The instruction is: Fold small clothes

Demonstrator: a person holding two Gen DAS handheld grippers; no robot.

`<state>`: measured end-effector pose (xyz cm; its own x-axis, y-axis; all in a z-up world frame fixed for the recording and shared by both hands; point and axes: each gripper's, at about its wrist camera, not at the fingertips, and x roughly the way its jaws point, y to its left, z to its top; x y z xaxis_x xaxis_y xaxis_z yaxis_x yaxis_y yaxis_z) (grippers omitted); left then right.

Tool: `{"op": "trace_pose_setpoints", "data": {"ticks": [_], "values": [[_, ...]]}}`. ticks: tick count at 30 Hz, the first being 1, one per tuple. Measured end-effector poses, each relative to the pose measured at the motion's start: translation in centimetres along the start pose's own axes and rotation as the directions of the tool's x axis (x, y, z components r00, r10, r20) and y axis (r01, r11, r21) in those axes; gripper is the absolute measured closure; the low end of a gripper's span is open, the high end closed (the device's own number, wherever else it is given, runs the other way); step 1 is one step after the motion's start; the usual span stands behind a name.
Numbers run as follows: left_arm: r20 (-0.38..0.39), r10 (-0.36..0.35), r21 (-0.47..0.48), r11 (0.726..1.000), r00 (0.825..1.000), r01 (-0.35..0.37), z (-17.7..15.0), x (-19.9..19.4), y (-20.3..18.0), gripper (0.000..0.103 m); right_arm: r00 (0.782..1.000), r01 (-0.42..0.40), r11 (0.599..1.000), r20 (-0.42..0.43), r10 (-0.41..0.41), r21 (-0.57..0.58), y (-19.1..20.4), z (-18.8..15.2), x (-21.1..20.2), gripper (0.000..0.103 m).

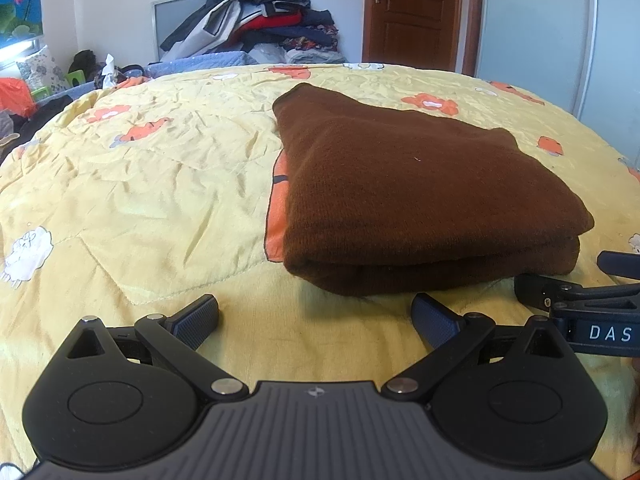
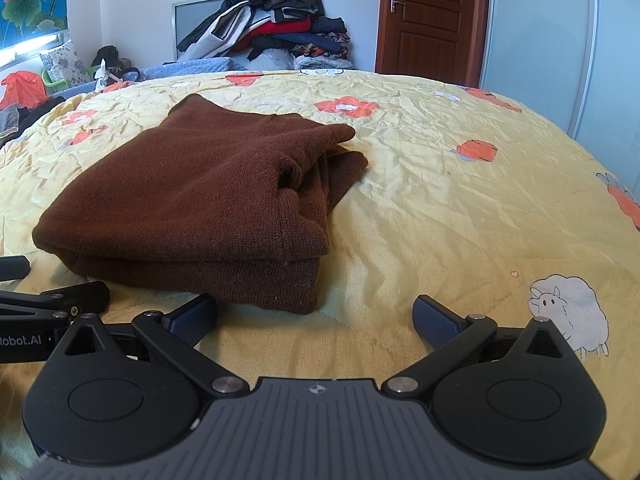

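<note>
While left view hides them, right shows sweater (image 2: 192,200) loose folds.

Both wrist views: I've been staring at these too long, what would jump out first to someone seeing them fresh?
The folded brown sweater on the yellow quilt with orange flower and white sheep prints, lying just ahead of both grippers. Next, the left gripper and right gripper low in each view, jaws wide apart and holding nothing. Behind the bed, a tall heap of clothes beside the wooden door.
</note>
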<state>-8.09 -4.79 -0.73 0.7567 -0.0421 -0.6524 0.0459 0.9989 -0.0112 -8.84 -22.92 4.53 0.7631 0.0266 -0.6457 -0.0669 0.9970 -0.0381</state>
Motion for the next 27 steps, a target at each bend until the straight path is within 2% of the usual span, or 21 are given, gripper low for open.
{"op": "trace_pose_setpoints", "data": {"ticks": [27], "values": [[-0.014,0.006,-0.005,1.0,1.0,-0.006,0.06,-0.09,-0.4,0.0,1.0,0.0,1.0,0.0,0.0,-0.001,-0.02,0.02,0.02,0.0]]}}
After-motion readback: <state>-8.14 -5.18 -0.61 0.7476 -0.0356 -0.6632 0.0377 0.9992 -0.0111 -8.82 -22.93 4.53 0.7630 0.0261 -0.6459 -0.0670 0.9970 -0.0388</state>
